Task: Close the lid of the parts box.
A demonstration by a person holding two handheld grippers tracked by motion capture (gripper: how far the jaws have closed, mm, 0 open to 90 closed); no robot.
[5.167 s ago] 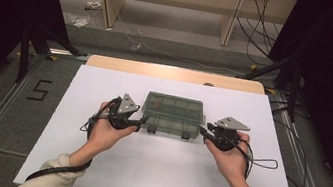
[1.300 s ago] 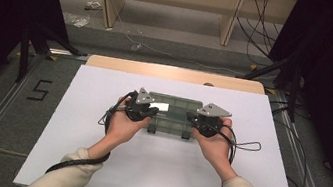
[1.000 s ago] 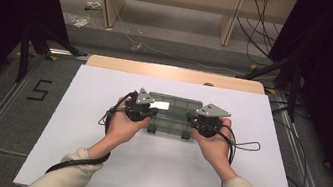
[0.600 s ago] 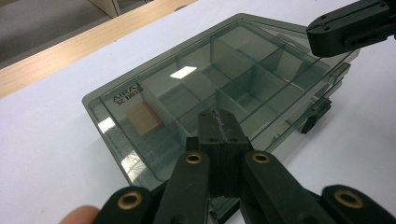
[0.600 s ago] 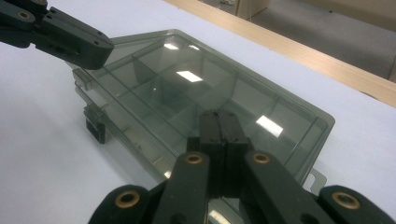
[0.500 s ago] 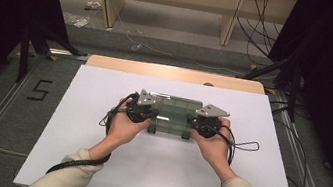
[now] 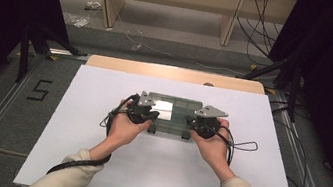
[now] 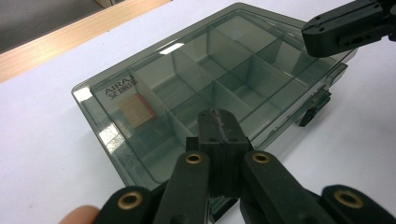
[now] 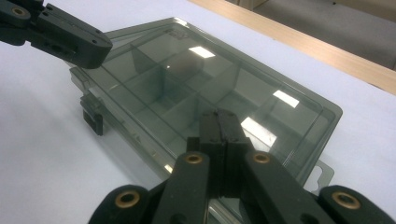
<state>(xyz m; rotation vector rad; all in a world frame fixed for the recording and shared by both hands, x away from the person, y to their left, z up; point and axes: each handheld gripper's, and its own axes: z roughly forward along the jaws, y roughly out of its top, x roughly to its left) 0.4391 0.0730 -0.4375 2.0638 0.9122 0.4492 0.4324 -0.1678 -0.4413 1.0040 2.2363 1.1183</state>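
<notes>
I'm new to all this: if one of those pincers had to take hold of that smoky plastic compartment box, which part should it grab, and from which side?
Probably the thin lid rim at a short end of the compartment box, coming in level from the side. The box lies flat on the white table, its broad lid too wide for jaws. The left gripper and right gripper, both shut, sit over the front edge near the two black latches.

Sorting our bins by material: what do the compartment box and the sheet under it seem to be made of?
The compartment box looks like smoke-tinted clear plastic, glossy: the dividers show through the lid, which mirrors the ceiling lights. Its latches seem opaque dark plastic. The white sheet is matte and flat, perhaps paper or board; the look leaves that open.
</notes>
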